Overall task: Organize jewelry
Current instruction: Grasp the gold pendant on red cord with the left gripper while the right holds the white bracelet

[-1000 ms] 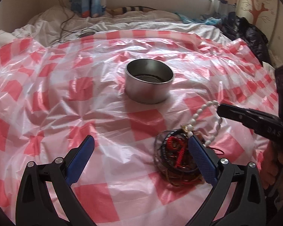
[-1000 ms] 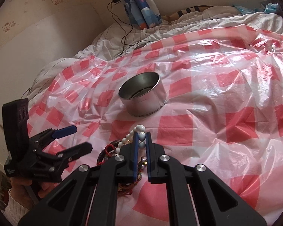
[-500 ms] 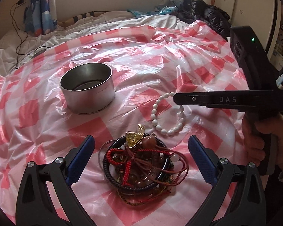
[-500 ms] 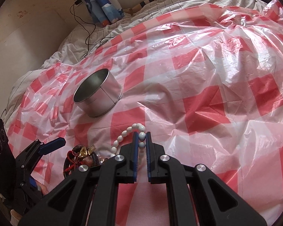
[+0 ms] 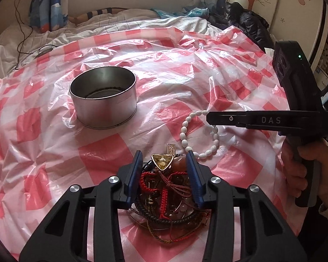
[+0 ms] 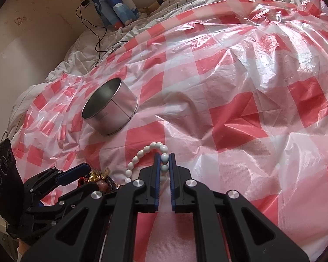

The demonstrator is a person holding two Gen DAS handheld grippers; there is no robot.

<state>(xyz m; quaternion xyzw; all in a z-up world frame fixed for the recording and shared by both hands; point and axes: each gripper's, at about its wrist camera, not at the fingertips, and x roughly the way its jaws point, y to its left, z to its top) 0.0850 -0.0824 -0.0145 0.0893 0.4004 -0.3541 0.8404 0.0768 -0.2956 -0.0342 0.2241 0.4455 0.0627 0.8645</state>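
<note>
Left wrist view showed a round metal tin [image 5: 103, 99] standing open on the red-and-white checked plastic sheet [image 5: 43, 152], far and to the left of the left gripper [image 5: 164, 161]. The jewelry pile [image 5: 166, 187], a tangle of red cords, dark bangles and a gold triangular pendant [image 5: 161, 161], lay near, directly between that gripper's blue pads; its jaws stood partly open and were closing around the pile, and whether the pads already touched it could not be told. Just right of the pile a white bead bracelet [image 5: 185, 128] hung in a loop, its lower beads on the sheet beside the pile. The right gripper [image 6: 164, 159] had its jaws almost shut, pinching the bracelet's beads between them. A hand [image 5: 304, 166] held that gripper's handle at the far right. Rumpled bedding [image 5: 120, 24] and a black cable [image 5: 21, 21] lay beyond the sheet.
</note>
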